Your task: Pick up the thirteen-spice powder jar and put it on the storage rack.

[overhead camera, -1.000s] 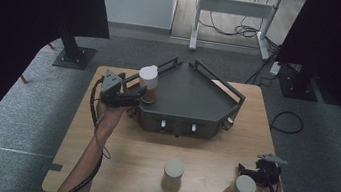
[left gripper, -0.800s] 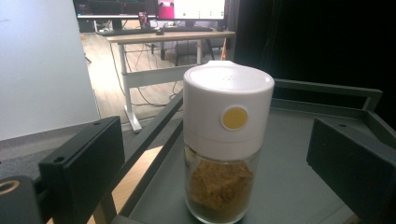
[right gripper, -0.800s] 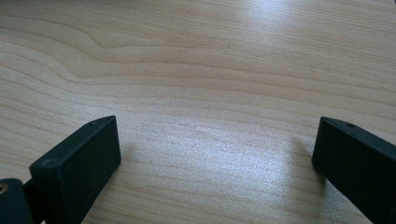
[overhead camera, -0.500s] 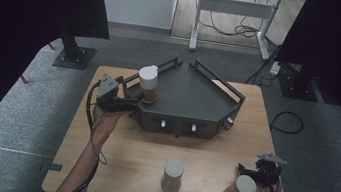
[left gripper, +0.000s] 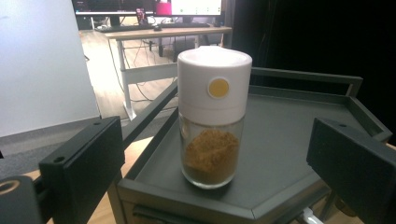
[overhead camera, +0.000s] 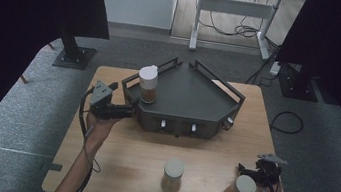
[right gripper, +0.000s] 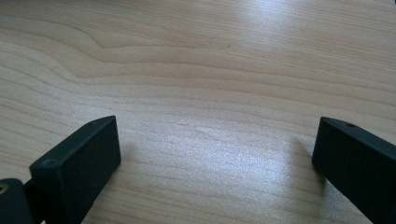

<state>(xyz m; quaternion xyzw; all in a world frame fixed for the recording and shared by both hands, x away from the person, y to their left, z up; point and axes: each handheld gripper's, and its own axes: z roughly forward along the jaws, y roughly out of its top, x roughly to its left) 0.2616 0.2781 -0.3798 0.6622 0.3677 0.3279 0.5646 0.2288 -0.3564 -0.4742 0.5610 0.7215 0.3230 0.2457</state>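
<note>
- Left tool [overhead camera: 123, 111] sits just off the left edge of the dark tray [overhead camera: 198, 100], jaws spread wide and holding nothing.
- In the left gripper view the spice jar [left gripper: 212, 116] stands upright between the two black jaws but clear of both, farther along than their tips.
- That jar has a white cap with a small yellow dot on its side, and clear glass below with brown powder filling the bottom part.
- It stands on the tray's floor, right at the near left corner, close to the raised rail; the high view puts it at the same spot [overhead camera: 148, 84].
- The tray itself rests on the wooden desk [overhead camera: 113, 164], toward the far side, with two small knobs on its front face.
- Right tool [overhead camera: 251, 172] is down at the desk's near right corner, jaws wide apart and gripping nothing; its own view shows bare wood grain between them.
- Just beside it stands a second jar [overhead camera: 239, 191], white-capped with brown contents; whether the tool touches it I cannot tell.
- A third jar [overhead camera: 172, 175] stands upright near the middle of the desk's front edge, well apart from the tray.
</note>
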